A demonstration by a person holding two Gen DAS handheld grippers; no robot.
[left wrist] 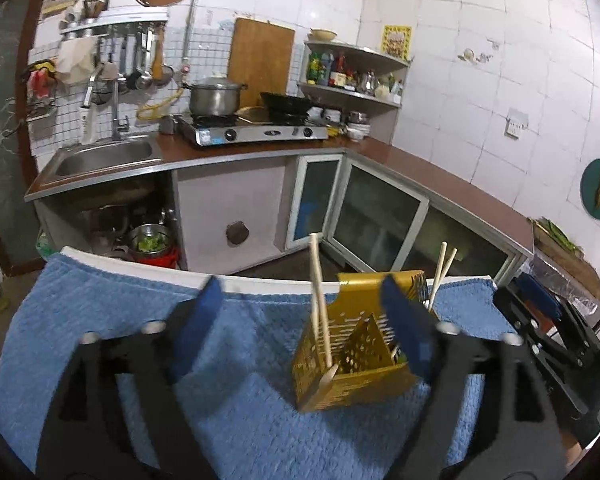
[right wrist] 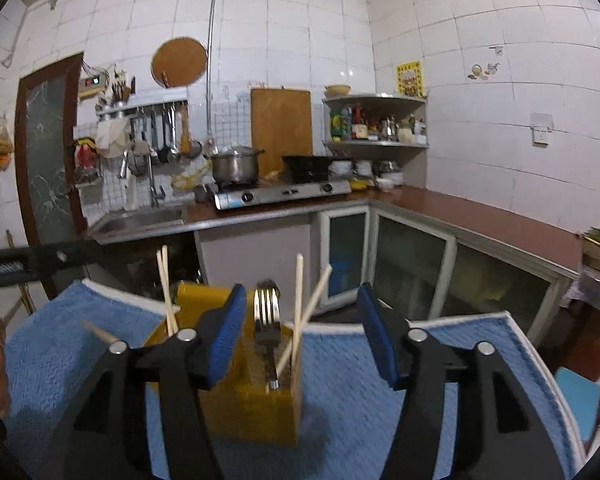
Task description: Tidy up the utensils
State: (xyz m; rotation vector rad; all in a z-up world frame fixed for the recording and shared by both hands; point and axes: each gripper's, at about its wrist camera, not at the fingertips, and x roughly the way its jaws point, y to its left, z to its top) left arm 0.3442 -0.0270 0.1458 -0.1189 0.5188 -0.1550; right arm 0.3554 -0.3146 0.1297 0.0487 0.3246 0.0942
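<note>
I see a blue towel covering the work surface; its white-trimmed far edge drops off toward the kitchen floor, and bare towel lies open on my left side and nearest me. The gold perforated utensil caddy stands on the towel toward the far edge, right of centre in the left wrist view, upright with its mouth facing up. My left gripper hangs above the towel, jaws spread wide and holding nothing, its right pad overlapping the caddy's near corner in the view. My right gripper is likewise spread and empty, straddling the caddy. Wooden chopsticks stand in it, long axes nearly vertical, some leaning outward and crossing. A steel fork stands tines up in the near compartment.
</note>
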